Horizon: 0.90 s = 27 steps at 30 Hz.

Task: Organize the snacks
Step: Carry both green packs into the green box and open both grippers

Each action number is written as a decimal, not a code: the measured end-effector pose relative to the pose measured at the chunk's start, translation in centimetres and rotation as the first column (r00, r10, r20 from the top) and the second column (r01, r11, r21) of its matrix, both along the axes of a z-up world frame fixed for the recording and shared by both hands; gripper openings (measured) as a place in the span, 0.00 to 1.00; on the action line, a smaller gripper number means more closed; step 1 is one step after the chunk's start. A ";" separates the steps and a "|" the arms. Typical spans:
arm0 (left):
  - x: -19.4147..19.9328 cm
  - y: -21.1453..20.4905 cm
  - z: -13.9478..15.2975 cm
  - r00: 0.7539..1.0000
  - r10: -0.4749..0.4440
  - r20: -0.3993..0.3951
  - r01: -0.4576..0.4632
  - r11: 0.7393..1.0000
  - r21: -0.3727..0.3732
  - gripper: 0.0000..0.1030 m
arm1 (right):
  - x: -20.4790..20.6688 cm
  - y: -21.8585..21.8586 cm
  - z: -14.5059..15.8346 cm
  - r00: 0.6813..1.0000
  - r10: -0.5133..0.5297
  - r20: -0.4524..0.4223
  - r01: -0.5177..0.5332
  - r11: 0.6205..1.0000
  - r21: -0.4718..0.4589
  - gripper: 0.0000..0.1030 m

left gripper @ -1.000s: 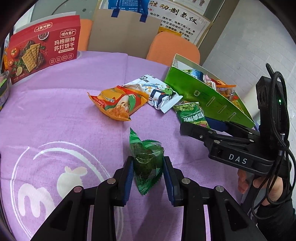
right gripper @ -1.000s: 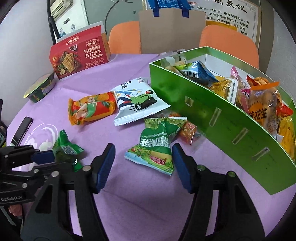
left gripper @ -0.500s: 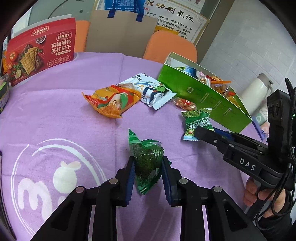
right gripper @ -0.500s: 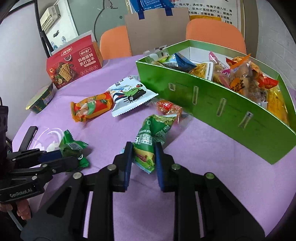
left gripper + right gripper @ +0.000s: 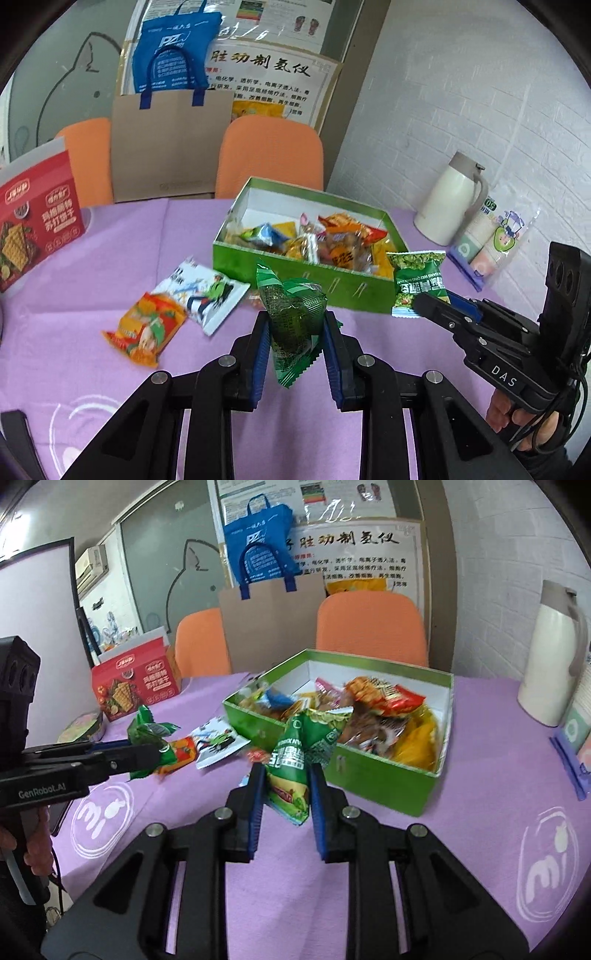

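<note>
Both tools loaded: dark green packet [image 5: 291, 325] is pinched between the pads of the left tool [image 5: 295, 354], lifted clear of the worktop [image 5: 110, 251]; the green pea bag [image 5: 299, 760] is clamped in the right tool [image 5: 286, 797], held just in front of the green box [image 5: 373, 779]. The box is already well filled (mixed wrappers heaped toward its right side), so each packet is best carried over the near wall before release, not dropped at the rim. Release is better staggered, right tool first since it is nearer, to keep the tools from crossing over the box. Grip should be kept light: both bags are soft and look air-filled. Two packets are left on the worktop left of the box: the orange bag [image 5: 146, 330] and the white bag [image 5: 205, 291], which overlap slightly.
</note>
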State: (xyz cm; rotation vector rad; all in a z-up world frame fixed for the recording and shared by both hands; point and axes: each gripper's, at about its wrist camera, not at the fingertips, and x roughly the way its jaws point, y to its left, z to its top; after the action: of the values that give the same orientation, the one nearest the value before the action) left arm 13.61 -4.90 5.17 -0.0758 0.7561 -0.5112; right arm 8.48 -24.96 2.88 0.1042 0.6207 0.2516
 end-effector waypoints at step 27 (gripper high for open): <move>17.2 -7.0 -1.5 0.998 0.033 -0.050 -0.027 0.994 0.110 0.45 | 15.6 -1.2 -0.9 1.000 -0.013 -0.014 0.013 1.000 0.014 0.33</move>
State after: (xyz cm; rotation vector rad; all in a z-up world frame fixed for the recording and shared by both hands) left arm 30.77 -11.85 3.65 0.0016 0.8312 -0.4395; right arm 24.05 -26.17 2.02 0.1235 0.6324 0.2427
